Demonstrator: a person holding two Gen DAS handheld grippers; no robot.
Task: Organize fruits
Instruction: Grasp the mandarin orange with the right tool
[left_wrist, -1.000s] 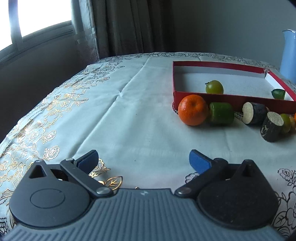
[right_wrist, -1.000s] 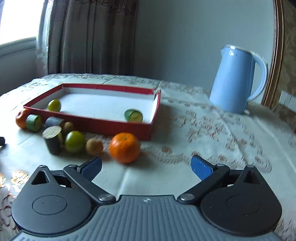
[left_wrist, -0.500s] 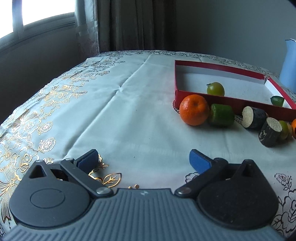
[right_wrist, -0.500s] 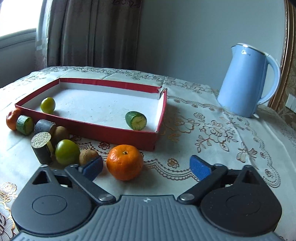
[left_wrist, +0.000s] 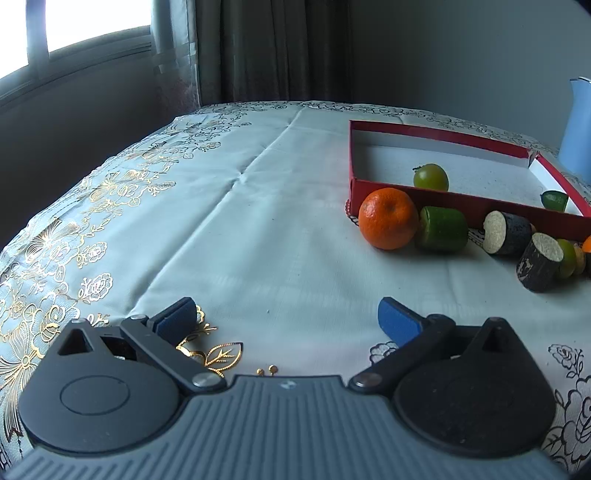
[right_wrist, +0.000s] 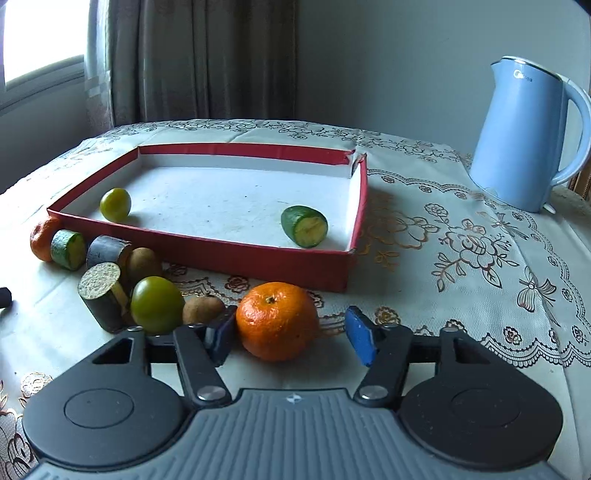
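An orange (right_wrist: 277, 320) is seen on the tablecloth (right_wrist: 461, 295), just in front of the red box (right_wrist: 258, 258). It lies between the blue pads of the right gripper (right_wrist: 291, 334), whose jaws are closing around it; the left pad is touching or almost touching the peel, while a gap is seen at the right pad. Close on its left, a small brown fruit (right_wrist: 202, 309), a green round fruit (right_wrist: 157, 309) and a dark cut cylinder (right_wrist: 101, 295) are crowded, just beside the left pad. Inside the box, a small green fruit (right_wrist: 115, 204) and a cut green piece (right_wrist: 304, 226) are placed well apart. A blue kettle (right_wrist: 524, 136) stands far to the right. The left gripper (left_wrist: 286, 319) is held wide open over bare cloth, with nothing between its pads; a second orange (left_wrist: 388, 218) is seen ahead, against the box corner.
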